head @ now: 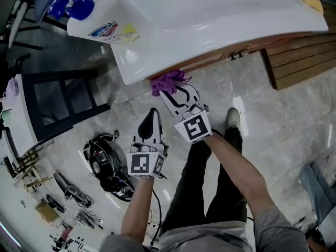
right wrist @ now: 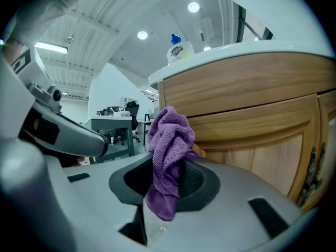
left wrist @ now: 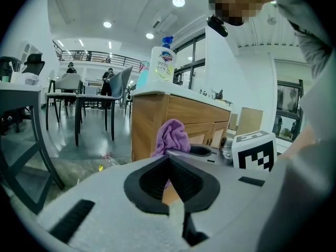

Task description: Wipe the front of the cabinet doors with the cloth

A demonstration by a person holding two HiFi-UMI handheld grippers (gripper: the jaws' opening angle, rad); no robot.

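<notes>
White sink counter [head: 247, 14] fills the whole top of the head view and overhangs the wooden cabinet [right wrist: 247, 98] under it. From above, only a thin strip of the cabinet doors [right wrist: 262, 161] peeks out below the rim. Pale marble-look floor [head: 273, 119] is wide open in front of the doors, so there's room to slide along toward the dark handles [head: 236, 53]. A black chair [head: 58, 101] sits off at that view's left, well apart from both tools. A tangle of black gear [head: 107, 167] lies on the floor near the left gripper [head: 151, 121].

Right gripper [head: 176, 94] is clamped on the purple cloth [head: 167, 82]. The cloth is bunched into a lump. Its long axis runs along the jaws, sticking out past the tips toward the cabinet front, with a short tail hanging back down between them. It's tucked right under the counter's rim, near the cabinet's corner. Can't tell if it's actually pressing the wood or just sitting in front of it.

The left gripper hangs just beside the right one, a bit further back from the cabinet, jaws closed together with nothing in them.

Soap bottle [head: 113, 31] with a blue pump stands on the counter's corner. Its label has a blue-and-red logo, but the print's too small to read. The marker cube [head: 193, 127] on each gripper shows a black-and-white square pattern.
</notes>
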